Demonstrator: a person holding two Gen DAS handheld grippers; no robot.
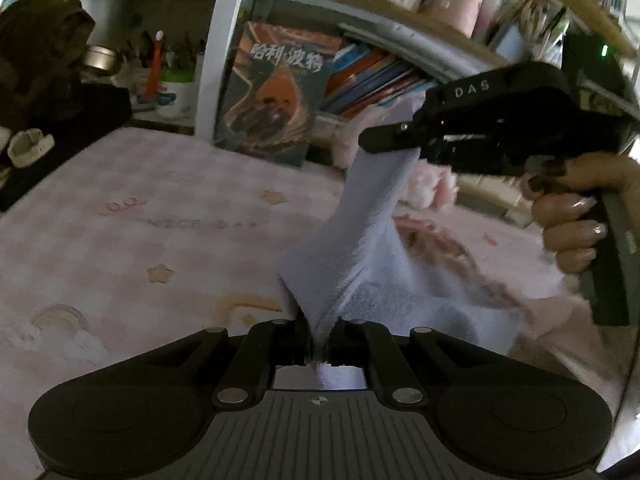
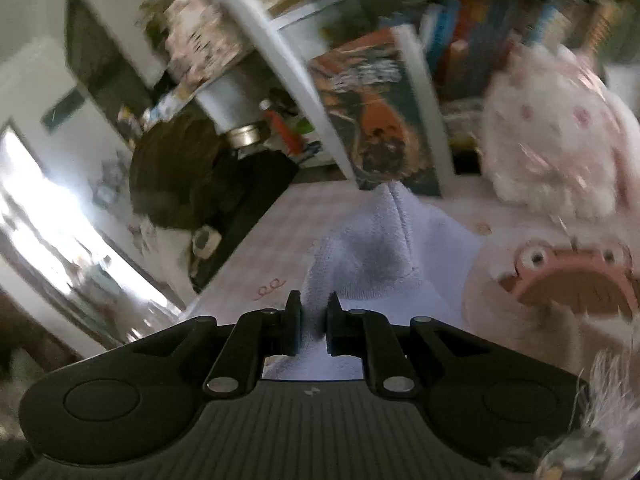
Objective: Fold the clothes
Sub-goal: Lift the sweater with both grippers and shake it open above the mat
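A: Left wrist view, nearest first. Left hand-held gripper (image 1: 318,344): jaws drawn together, clamped on a fold of the pale blue cloth (image 1: 360,248). Fabric runs straight out of the pinch.

B: And from there?

A: The cloth rises up and to the right as a taut band to the right hand-held gripper (image 1: 370,142), whose fingers are closed on its far end. So it hangs lifted between the two, above the pink checked surface (image 1: 120,208). More of the cloth sags in a fluffy heap lower right.

B: The person?

A: A hand (image 1: 576,220) wraps the right tool's handle at the right edge. Long polished nails show.

B: Right wrist view?

A: Right hand-held gripper (image 2: 314,320): jaws nearly together, with the pale blue cloth (image 2: 376,248) bunched in the narrow gap, gripped. Beyond, the cloth climbs to a peak. Frame is motion-blurred.

B: Surface underneath: counter or bed?

A: Cannot tell. Pink check with star and rainbow prints; text reads "NICE DAY".

B: Farther back?

A: A pink plush toy (image 2: 560,136) at right in the right wrist view, near the cloth but apart. Behind the surface, a white shelf frame (image 1: 216,52) with a large illustrated book (image 1: 276,92) standing upright, and a row of coloured books (image 1: 372,76) beside it.
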